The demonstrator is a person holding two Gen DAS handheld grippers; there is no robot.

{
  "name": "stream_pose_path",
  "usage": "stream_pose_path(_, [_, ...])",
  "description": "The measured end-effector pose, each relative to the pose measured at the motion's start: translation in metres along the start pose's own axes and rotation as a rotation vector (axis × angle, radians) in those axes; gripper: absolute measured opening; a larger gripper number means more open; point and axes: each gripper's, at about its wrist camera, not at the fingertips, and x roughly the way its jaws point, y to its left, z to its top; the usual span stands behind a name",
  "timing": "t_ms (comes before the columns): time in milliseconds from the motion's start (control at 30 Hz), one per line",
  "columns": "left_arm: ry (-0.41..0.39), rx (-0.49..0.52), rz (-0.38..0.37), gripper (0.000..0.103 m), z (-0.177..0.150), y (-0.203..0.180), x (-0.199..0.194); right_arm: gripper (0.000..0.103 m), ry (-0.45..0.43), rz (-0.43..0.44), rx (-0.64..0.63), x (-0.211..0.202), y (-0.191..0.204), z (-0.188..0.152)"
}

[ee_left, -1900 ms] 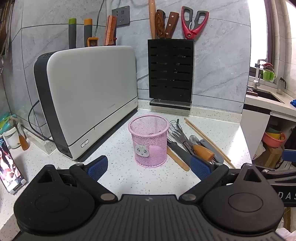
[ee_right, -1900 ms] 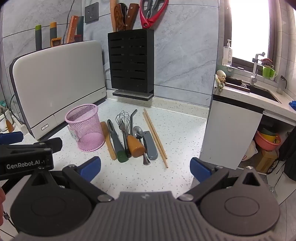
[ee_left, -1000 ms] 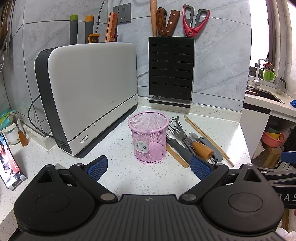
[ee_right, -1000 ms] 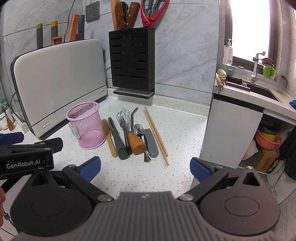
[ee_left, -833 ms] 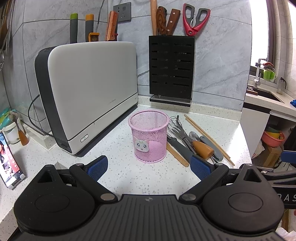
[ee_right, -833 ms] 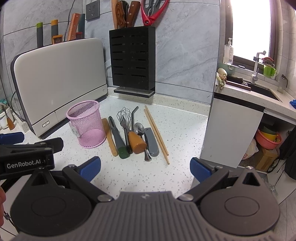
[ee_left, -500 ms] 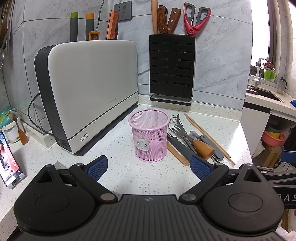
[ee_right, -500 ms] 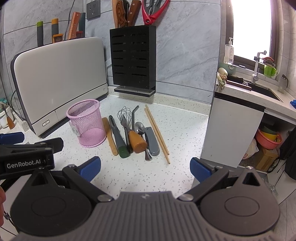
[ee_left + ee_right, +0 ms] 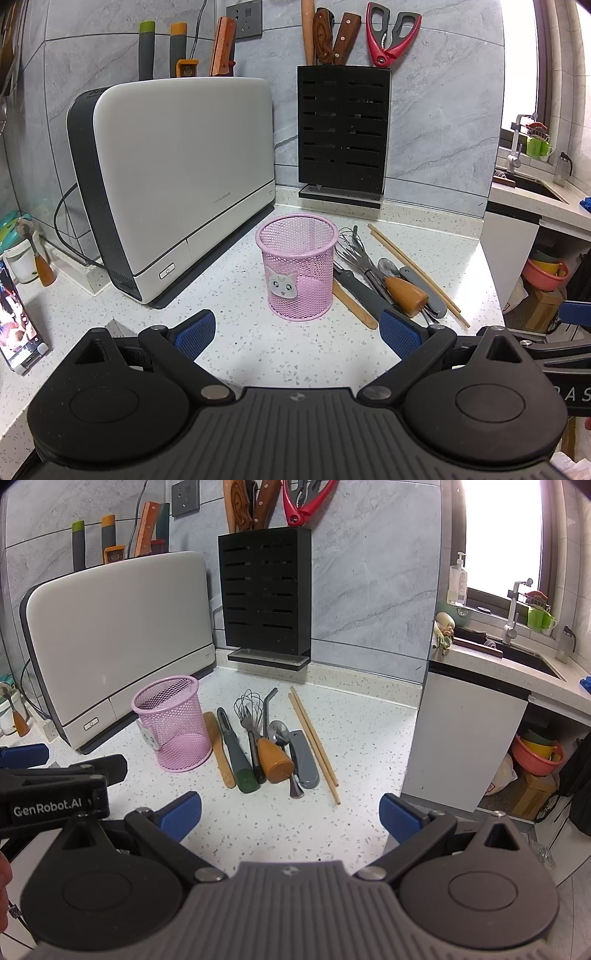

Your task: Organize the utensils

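Both tongs are spread wide and hold nothing: the left gripper [image 9: 297,330] hovers over bare speckled counter [image 9: 258,343] just short of the pink mesh cup [image 9: 297,266], and the right gripper [image 9: 290,814] hangs short of the utensils [image 9: 266,746]. The upright cup bears a white cat-face tag. Beside it lie a whisk, spoon, chopsticks [image 9: 314,744] and handled tools. "GenRobot.AI" reads on the left gripper's side. Beyond the chopsticks the counter ends.
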Motion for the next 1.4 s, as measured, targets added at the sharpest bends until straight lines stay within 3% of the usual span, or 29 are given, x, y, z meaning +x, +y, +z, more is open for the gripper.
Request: stream_pose_path(1400, [0.021,-0.015,-0.003,0.103,0.0011,0.0067,0.0044,0.1,0.025,0.002,-0.002,0.0068,0.002,-0.0015])
